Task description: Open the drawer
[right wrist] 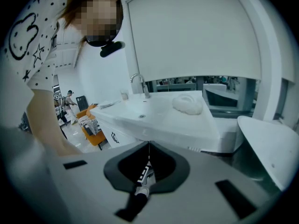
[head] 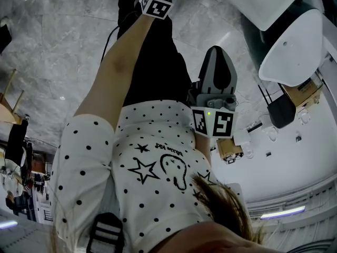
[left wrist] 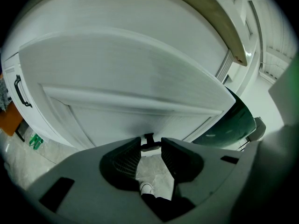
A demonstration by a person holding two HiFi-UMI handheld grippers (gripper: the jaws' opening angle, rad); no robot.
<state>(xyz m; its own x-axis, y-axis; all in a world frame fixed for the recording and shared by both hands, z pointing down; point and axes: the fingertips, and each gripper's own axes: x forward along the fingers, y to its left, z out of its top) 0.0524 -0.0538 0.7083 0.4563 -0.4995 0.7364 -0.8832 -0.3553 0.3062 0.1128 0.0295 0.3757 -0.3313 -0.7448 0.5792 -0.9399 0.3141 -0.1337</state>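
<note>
Left claw (left wrist: 150, 144) jaws apart, small black handle (left wrist: 148, 137) of white panelled drawer front (left wrist: 117, 118) at its tips; right claw (right wrist: 148, 146) closed, empty

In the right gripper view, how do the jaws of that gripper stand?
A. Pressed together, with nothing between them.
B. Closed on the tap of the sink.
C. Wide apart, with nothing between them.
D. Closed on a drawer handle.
A: the two jaws of the right gripper meet along one thin line with nothing between them, and the sink lies beyond them, untouched.
</note>
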